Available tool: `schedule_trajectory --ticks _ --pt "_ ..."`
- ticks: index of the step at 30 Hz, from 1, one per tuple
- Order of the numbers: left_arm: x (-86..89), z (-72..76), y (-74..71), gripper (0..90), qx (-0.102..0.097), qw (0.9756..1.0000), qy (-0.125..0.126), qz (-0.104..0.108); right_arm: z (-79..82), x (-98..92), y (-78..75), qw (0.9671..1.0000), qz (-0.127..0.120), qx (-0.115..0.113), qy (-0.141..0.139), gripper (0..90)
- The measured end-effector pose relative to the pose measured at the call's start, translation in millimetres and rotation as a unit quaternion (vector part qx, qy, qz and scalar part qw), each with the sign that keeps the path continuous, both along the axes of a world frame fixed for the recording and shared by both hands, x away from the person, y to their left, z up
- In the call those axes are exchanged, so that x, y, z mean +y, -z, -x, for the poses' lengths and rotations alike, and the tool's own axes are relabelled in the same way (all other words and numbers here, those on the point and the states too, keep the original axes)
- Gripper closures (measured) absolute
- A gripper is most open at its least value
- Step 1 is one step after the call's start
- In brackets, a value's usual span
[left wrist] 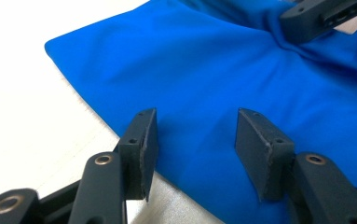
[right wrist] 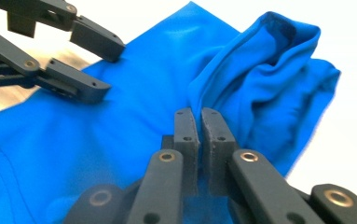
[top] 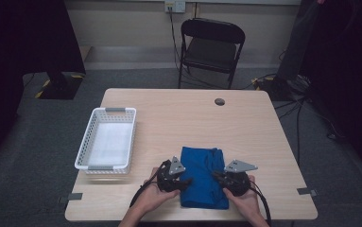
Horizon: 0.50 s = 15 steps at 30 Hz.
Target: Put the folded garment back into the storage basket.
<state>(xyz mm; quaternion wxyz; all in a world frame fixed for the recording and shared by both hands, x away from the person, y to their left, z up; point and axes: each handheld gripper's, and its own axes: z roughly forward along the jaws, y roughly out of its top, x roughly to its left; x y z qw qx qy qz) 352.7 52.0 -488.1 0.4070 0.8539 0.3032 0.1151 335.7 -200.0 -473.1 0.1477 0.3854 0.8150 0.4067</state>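
Observation:
A blue cloth (top: 202, 177) lies folded on the wooden table (top: 178, 113) near its front edge. My left gripper (top: 186, 181) sits at the cloth's left edge. In the left gripper view the cloth (left wrist: 213, 60) lies under the left gripper (left wrist: 195, 114), whose jaws stand apart and hold nothing. My right gripper (top: 215, 176) is on the cloth's right part. In the right gripper view the right gripper (right wrist: 198, 111) is shut, pinching a raised fold of the cloth (right wrist: 134, 93). The left gripper (right wrist: 108, 71) appears open at upper left there.
A white slotted basket (top: 107, 139) stands at the table's left side. A dark cable hole (top: 219, 101) is near the far edge. A black folding chair (top: 210, 47) stands beyond the table. Hands and cables come in from the front edge.

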Motion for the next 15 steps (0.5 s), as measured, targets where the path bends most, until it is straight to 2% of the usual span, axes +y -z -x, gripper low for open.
schedule_trajectory --ticks 4,7,15 --pt "-0.3 0.4 -0.3 48.9 0.0 1.0 -0.002 -0.002 1.0 -10.8 -0.2 0.9999 0.002 0.003 0.016 85.7" --pt "-0.5 0.3 -0.5 48.9 0.001 1.0 -0.002 -0.003 1.3 -19.2 1.3 0.9995 -0.005 0.011 0.029 84.7" --pt "-0.3 -0.1 -0.8 47.6 0.003 1.0 0.001 -0.002 5.1 -31.2 3.0 0.999 -0.013 0.022 0.037 83.6"
